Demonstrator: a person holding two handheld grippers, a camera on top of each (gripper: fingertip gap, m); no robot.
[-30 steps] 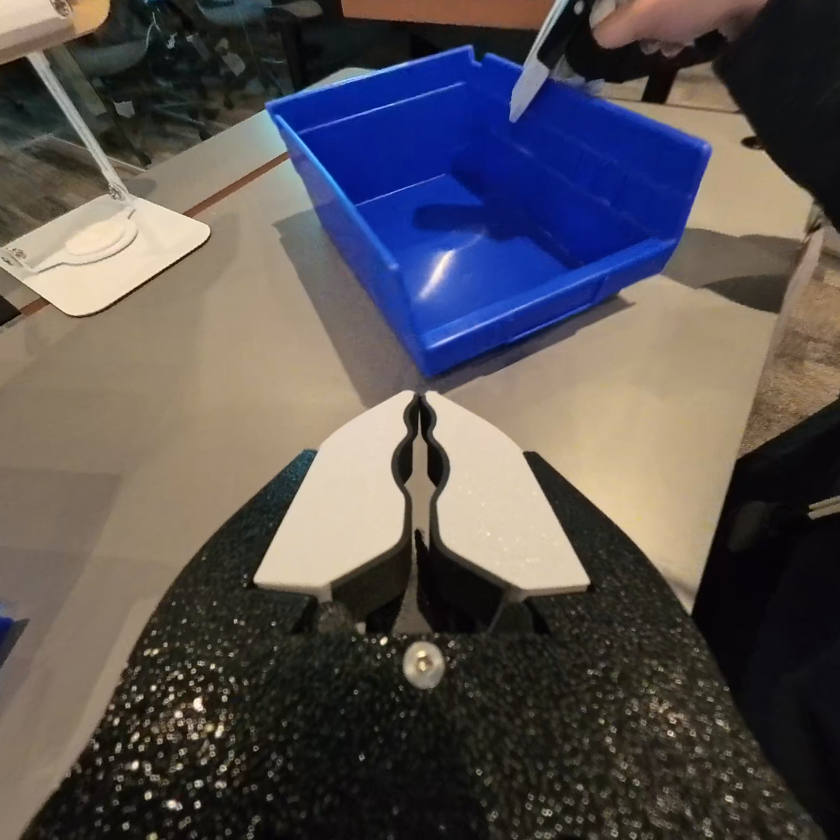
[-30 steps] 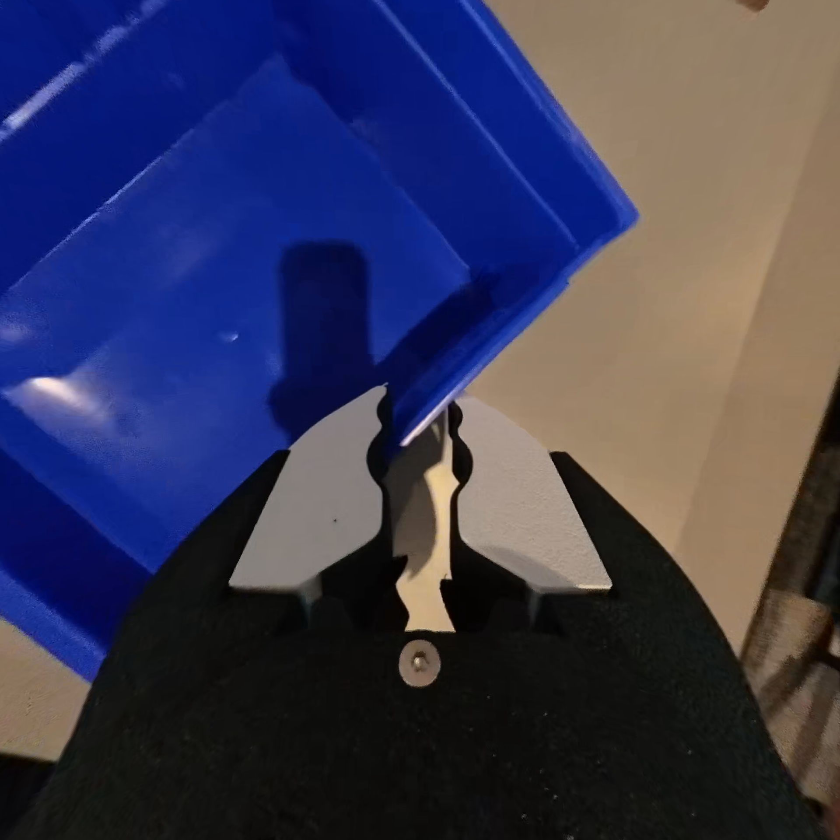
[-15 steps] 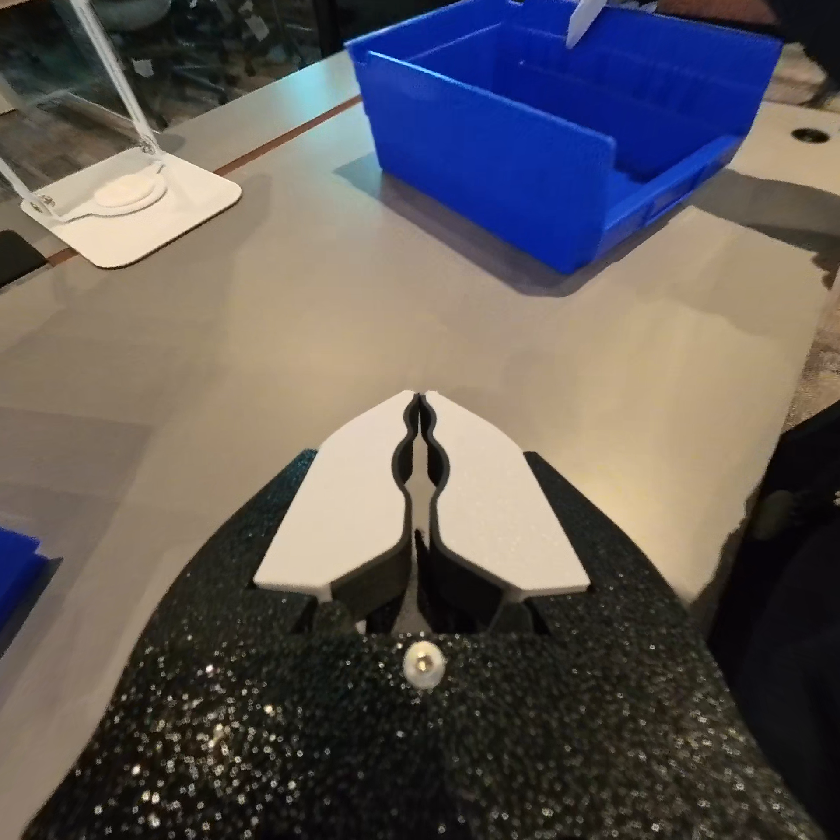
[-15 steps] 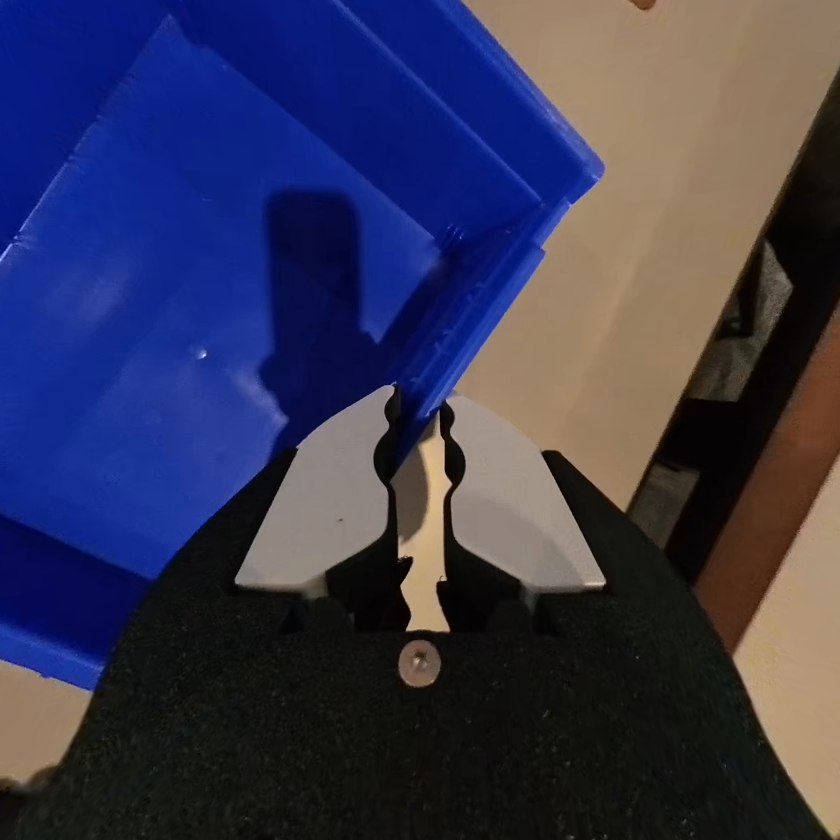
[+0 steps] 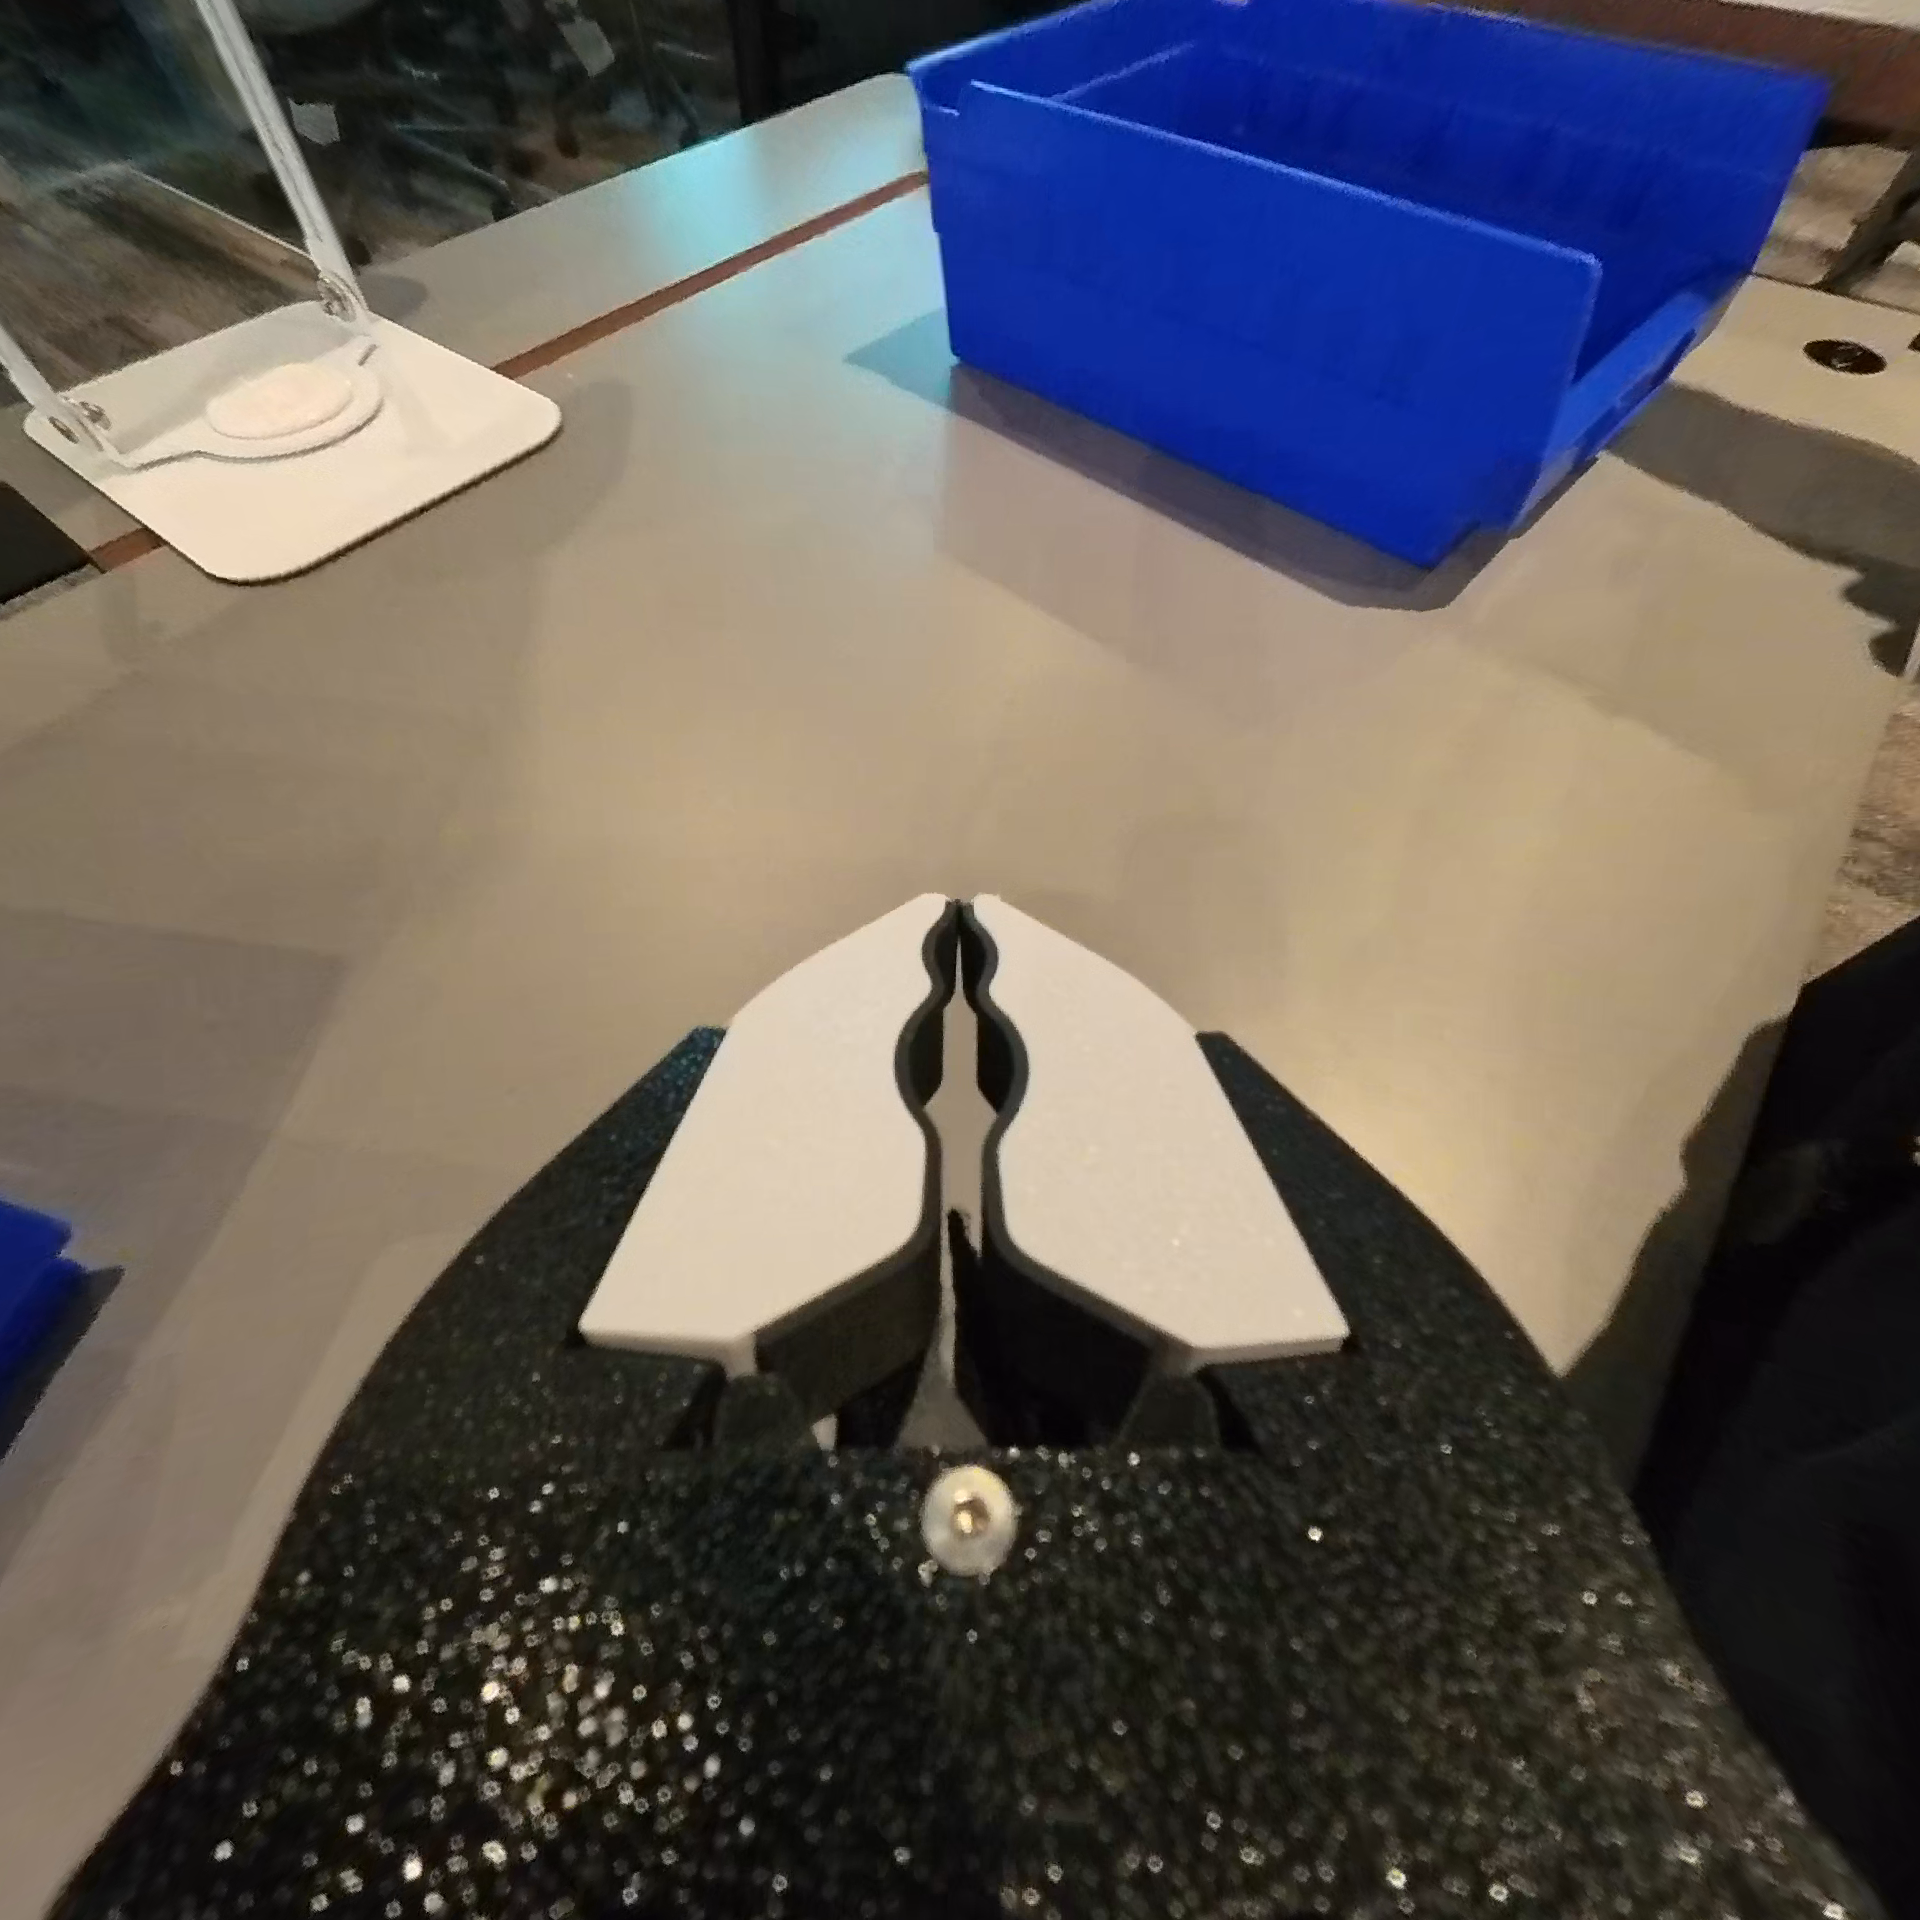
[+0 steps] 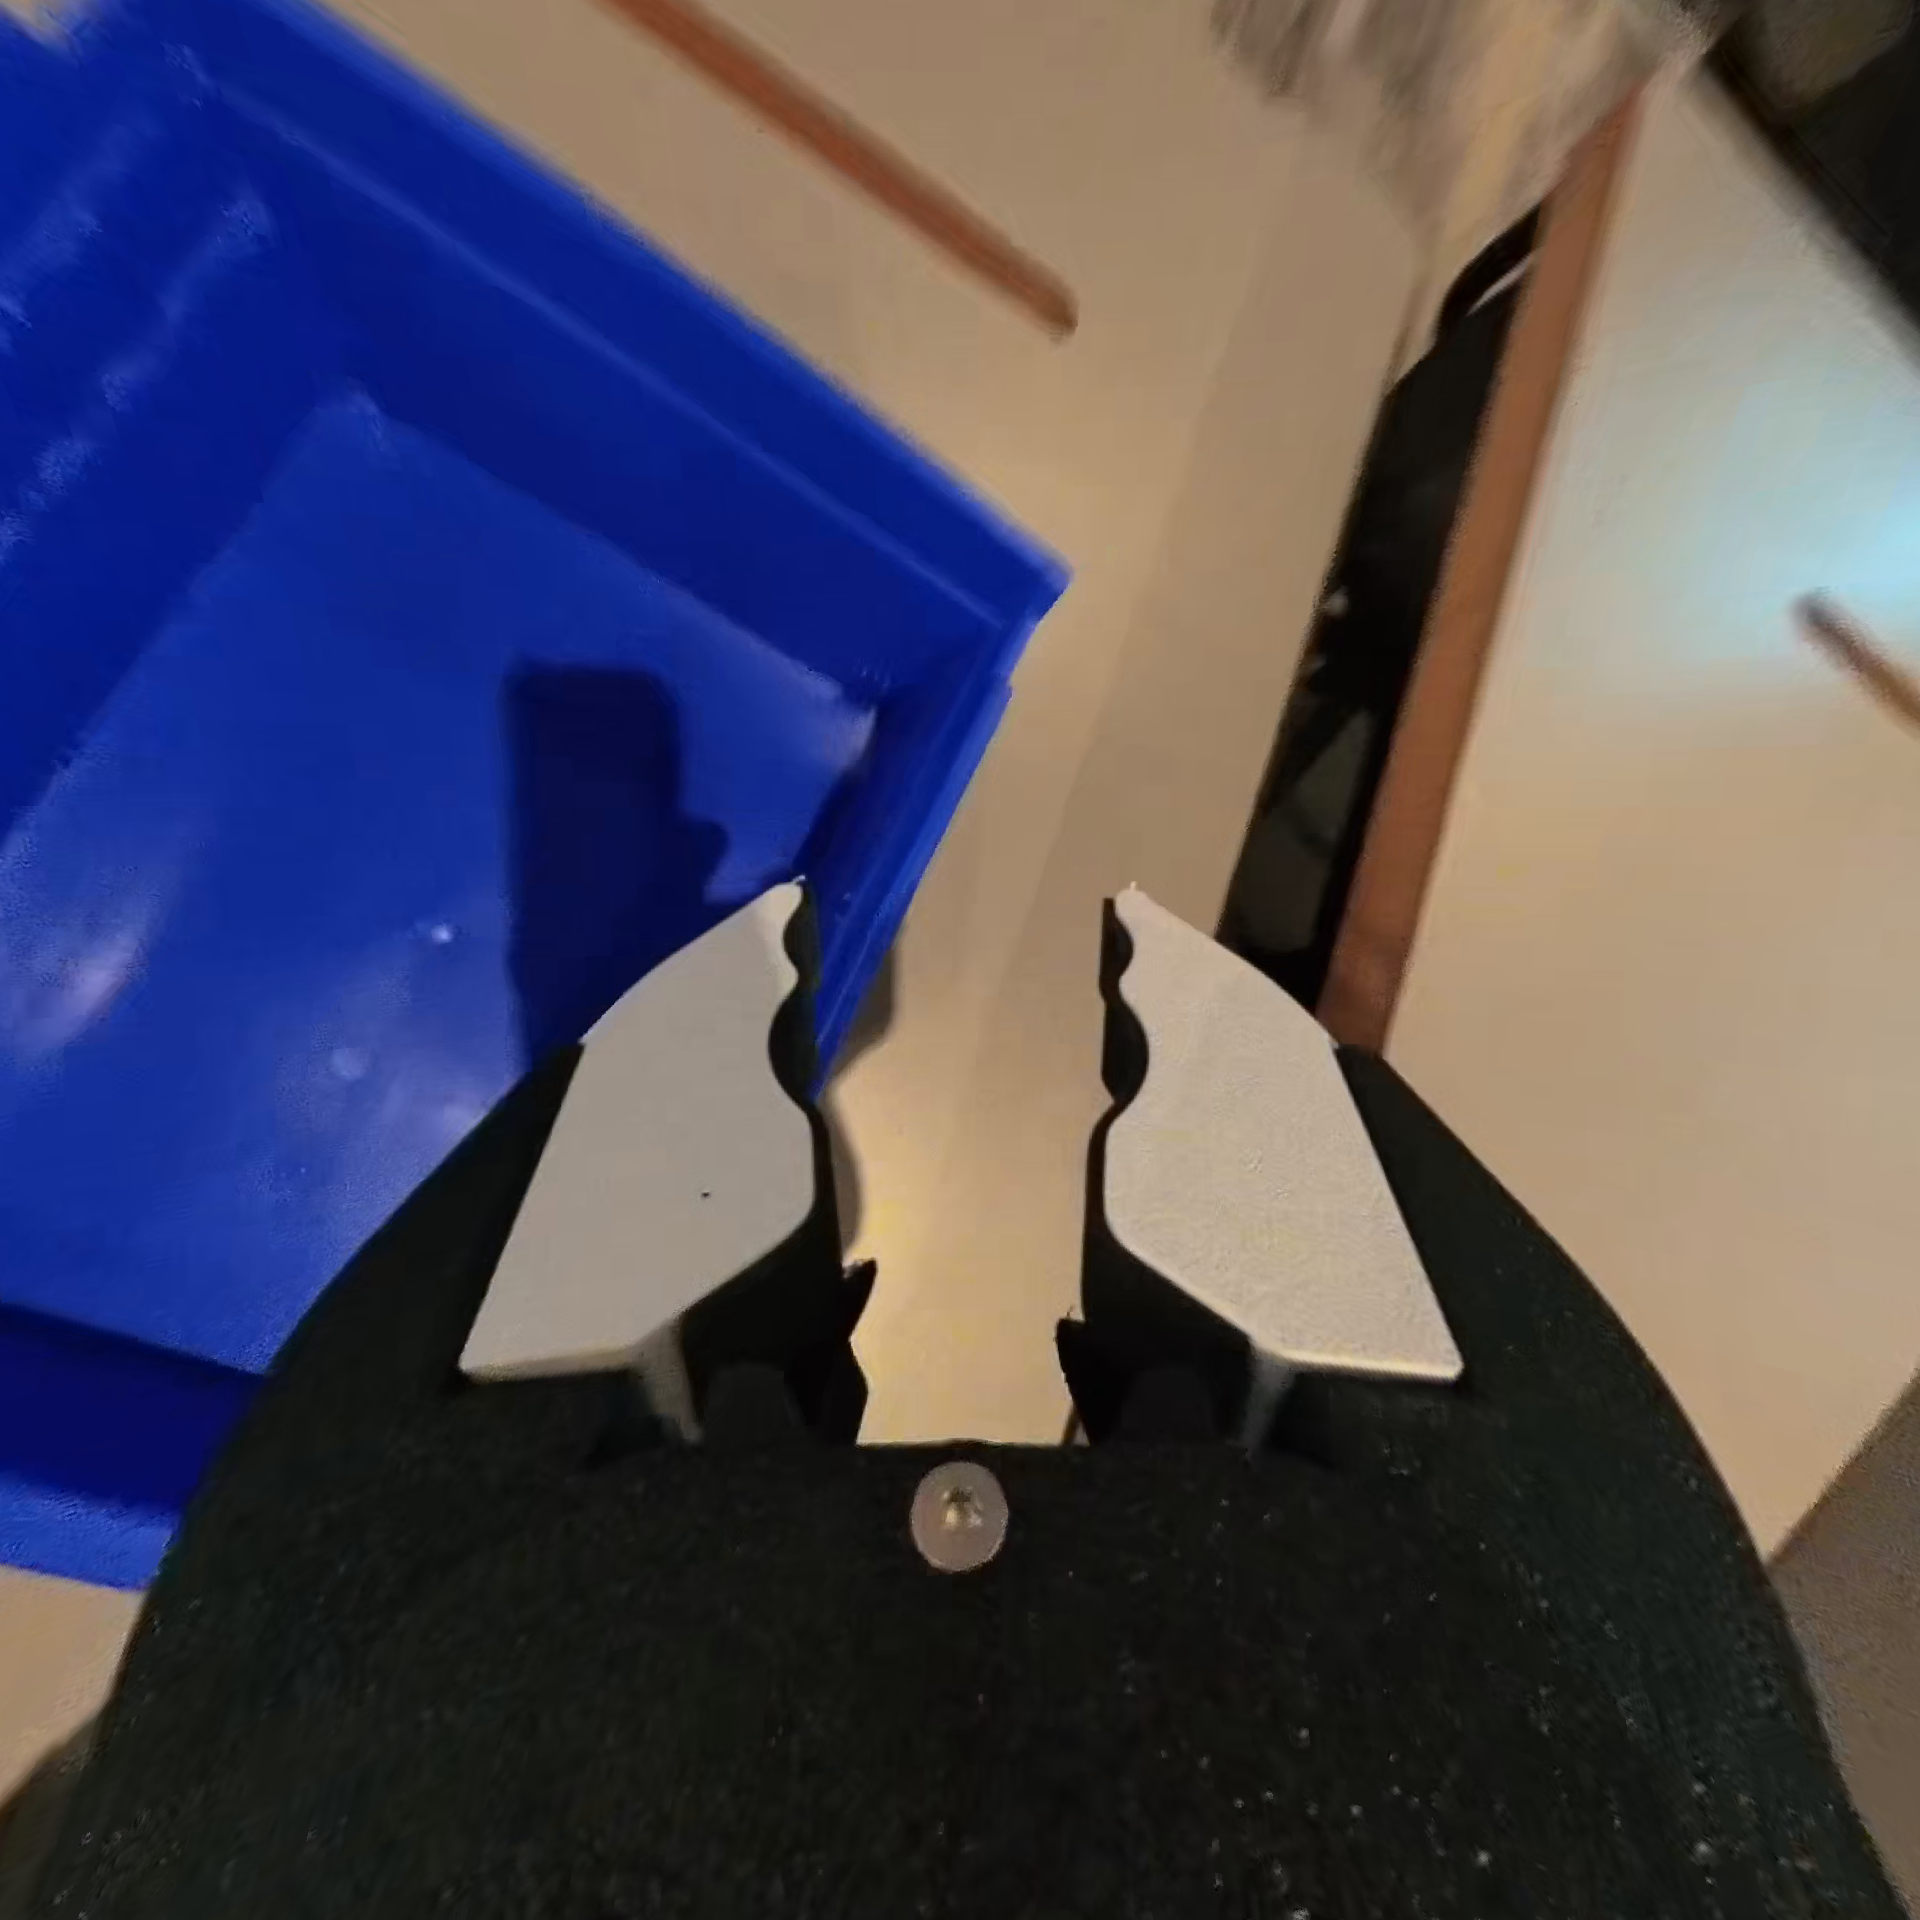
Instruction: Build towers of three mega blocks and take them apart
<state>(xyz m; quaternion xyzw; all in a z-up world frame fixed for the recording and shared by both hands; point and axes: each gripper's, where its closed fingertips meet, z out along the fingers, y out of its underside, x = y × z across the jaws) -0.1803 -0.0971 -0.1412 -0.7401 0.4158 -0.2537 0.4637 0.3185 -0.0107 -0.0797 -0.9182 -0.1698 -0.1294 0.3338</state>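
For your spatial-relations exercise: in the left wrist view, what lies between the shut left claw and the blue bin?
Only bare table lies between the left claw and the blue bin; the left wrist view shows it.

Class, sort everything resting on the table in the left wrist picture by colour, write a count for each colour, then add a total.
Blue: 2, the open bin and a blue piece cut off at the left edge
White: 1, the flat stand base
Mega blocks: 0 in view
Total: 3
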